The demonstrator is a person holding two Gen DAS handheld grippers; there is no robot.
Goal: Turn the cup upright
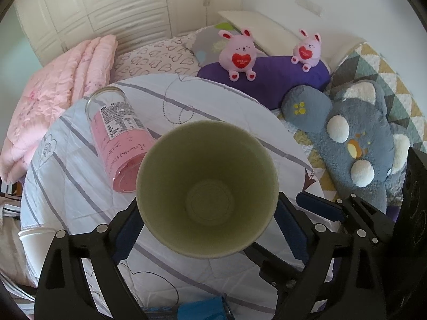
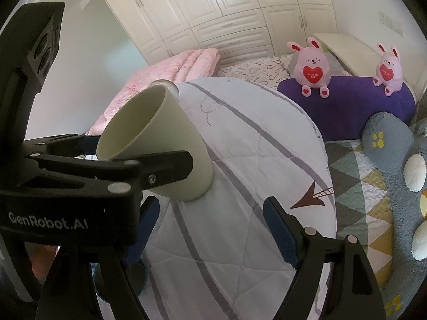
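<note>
A pale green paper cup is held between my left gripper's blue pads, mouth turned toward the camera, so I look straight down to its bottom. In the right wrist view the same cup is tilted, mouth up-left, base resting on or just above the round cloth-covered table, with the left gripper's black fingers clamped on its side. My right gripper is open and empty, low over the table just right of the cup.
A pink-labelled clear bottle lies on its side on the table behind the cup. White paper cups lie at the left edge. Behind are a pink quilt, two pink plush rabbits, a purple cushion and a grey plush.
</note>
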